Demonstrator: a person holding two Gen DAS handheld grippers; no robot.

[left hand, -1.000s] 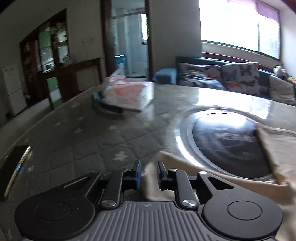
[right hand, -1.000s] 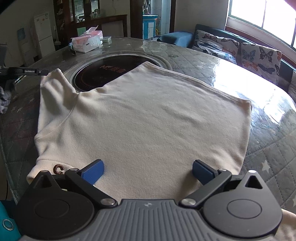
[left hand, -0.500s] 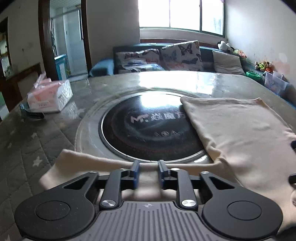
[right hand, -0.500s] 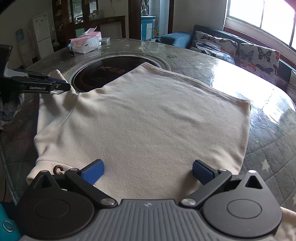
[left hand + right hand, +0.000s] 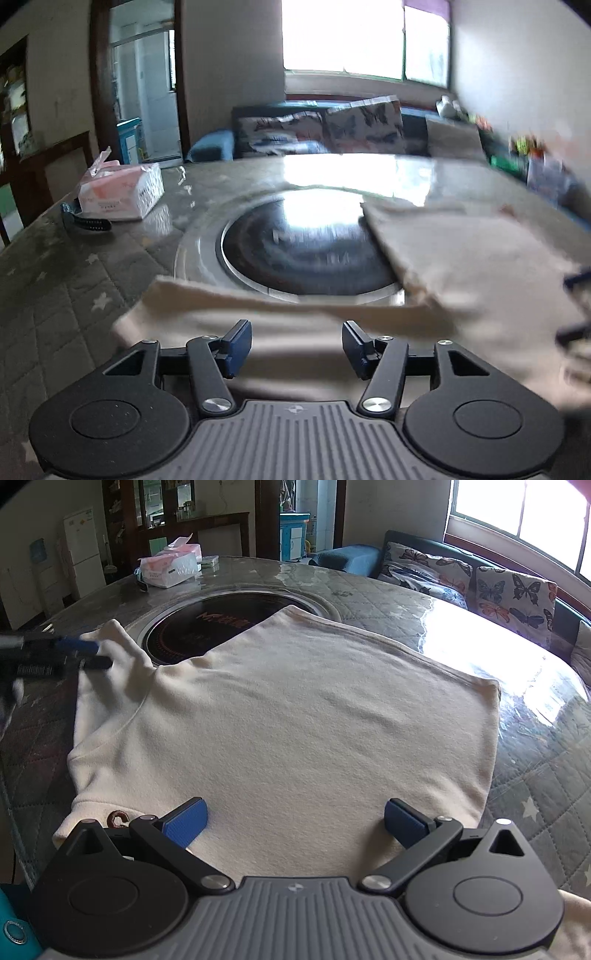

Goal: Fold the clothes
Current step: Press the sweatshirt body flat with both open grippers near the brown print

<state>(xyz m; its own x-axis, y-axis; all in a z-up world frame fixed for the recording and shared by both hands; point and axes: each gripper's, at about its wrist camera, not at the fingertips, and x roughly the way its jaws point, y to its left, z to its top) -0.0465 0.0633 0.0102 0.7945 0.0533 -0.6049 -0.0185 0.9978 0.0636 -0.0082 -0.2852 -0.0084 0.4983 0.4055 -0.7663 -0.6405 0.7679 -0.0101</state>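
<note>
A cream shirt (image 5: 295,716) lies flat on the quilted table (image 5: 535,775), its body spread toward the window side. One sleeve (image 5: 110,650) reaches out to the left, beside the dark round hob. My left gripper (image 5: 297,334) hovers low over that sleeve (image 5: 229,306); its jaws are opening, the cloth lies beneath them and the pads do not press on it. The right wrist view shows the same left gripper (image 5: 88,653) at the sleeve's end. My right gripper (image 5: 295,816) stands open wide above the shirt's near edge, holding nothing.
A round black hob (image 5: 303,251) is set into the table's middle, partly under the shirt. A pink tissue box (image 5: 122,192) and a black object (image 5: 86,223) sit at the far left. A sofa with butterfly cushions (image 5: 480,587) stands behind the table.
The left gripper's jaws went from almost shut on the sleeve edge to well apart, and the hand swung round over the sleeve. The right gripper and the shirt's body have not moved.
</note>
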